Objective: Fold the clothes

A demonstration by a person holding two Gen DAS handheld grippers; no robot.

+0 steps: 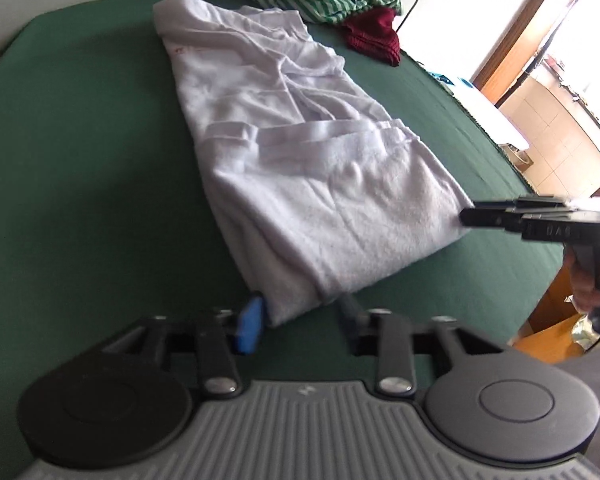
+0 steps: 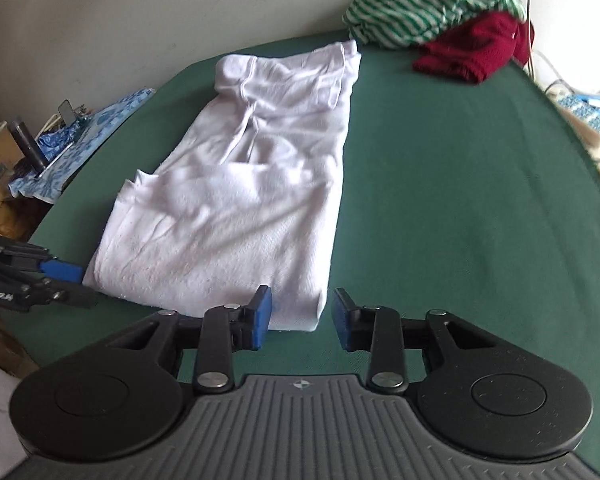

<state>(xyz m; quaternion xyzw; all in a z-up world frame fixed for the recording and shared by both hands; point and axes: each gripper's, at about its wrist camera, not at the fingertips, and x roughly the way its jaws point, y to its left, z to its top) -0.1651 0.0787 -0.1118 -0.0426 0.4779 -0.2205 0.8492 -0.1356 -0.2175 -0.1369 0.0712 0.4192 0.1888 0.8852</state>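
A: The white garment [image 1: 300, 168] lies in a long folded strip on the green table cover [image 1: 80, 160], its near hem at six o'clock in both wrist views. The left gripper [image 1: 300, 316] sits right at the near left corner, jaws apart, the blue pad [image 1: 252, 320] beside the cloth edge.

B: Is it pinching anything?

A: I don't think so. The corner lies between the fingers, but the picture is blurred there, so I can't swear the pads are clear of the fabric. The right gripper [image 2: 302, 320] is plainly open, the near right corner just ahead of its left pad [image 2: 262, 316], nothing held.

B: So the job now?

A: Probably taking both near corners for the next fold toward twelve o'clock. Best to slide a finger under each corner, catch all layers, and close evenly so the hem stays straight.

B: And the other clothes?

A: The striped green shirt [image 2: 420, 8] and dark red knit [image 2: 472, 52] wait at one o'clock, well apart.
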